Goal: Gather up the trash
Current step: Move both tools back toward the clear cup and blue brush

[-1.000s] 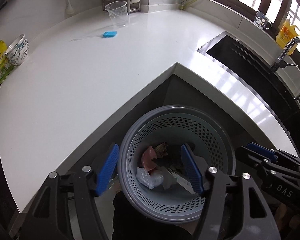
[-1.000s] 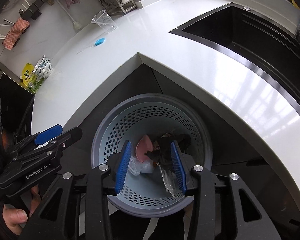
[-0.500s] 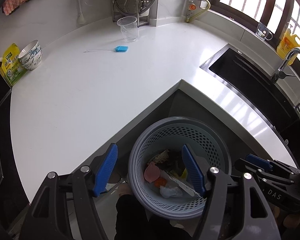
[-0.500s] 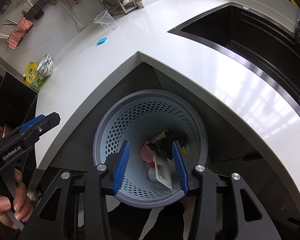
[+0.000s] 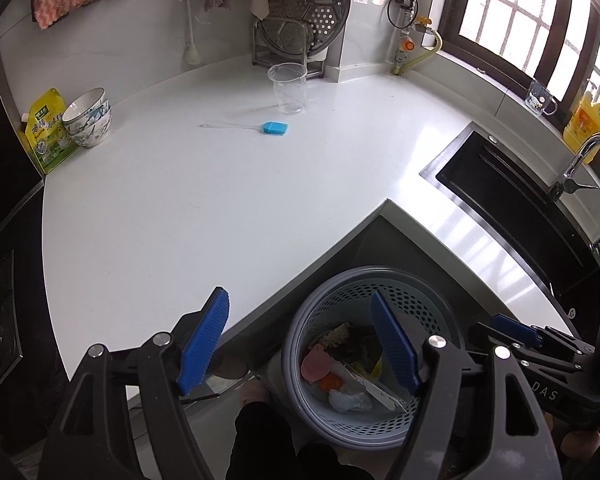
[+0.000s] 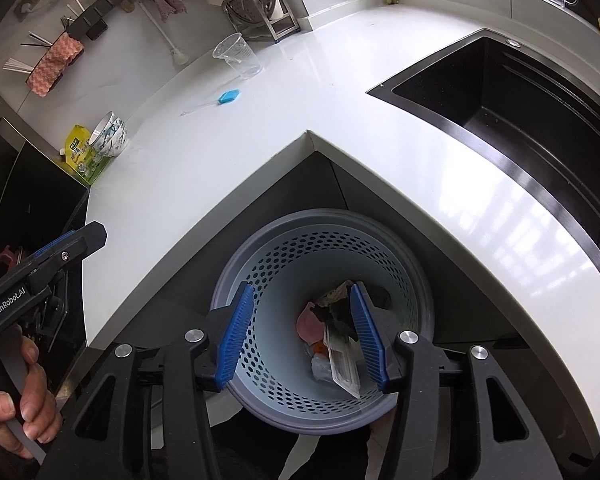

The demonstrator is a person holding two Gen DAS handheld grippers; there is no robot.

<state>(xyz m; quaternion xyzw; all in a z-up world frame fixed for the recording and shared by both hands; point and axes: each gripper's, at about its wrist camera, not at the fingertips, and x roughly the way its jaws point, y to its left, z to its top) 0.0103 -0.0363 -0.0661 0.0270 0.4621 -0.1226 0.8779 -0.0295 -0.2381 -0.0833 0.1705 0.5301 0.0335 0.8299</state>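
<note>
A: Where has the trash ended up?

B: In the perforated grey basket (image 6: 416,280) on the floor, tucked into the inner corner of the white surface (image 5: 180,208). At its bottom lie a pink piece (image 6: 309,322), something orange (image 5: 329,381), a crumpled clear wrapper (image 5: 350,402), a flat clear packet (image 6: 342,360) and some dark scraps (image 6: 334,310)

A: And the grippers?

B: Both hang above the basket, pointing down into it. The left gripper (image 5: 300,344) has its jaws spread wide with nothing between them, and they have just been opening. The right gripper (image 6: 302,336) also has its jaws apart and empty, likewise just opening

A: Any writing you can read?

B: The left gripper's body, seen from the right wrist, reads "GenRobot.AI", with a hand (image 6: 24,396) wrapped around its handle. From the left wrist, the right gripper's body shows "DAS", the rest being cut off. The yellow-green pouch (image 5: 46,132) carries print too small to read

A: What else sits on the surface?

B: Stacked patterned bowls (image 5: 88,118) just beside that pouch, a clear plastic cup (image 5: 288,88) standing upright, and a blue-headed brush (image 5: 274,128) lying near it. A black sink (image 6: 512,92) is set into the right stretch, with a yellow bottle (image 5: 588,124) by the window behind the tap (image 5: 576,164)
</note>
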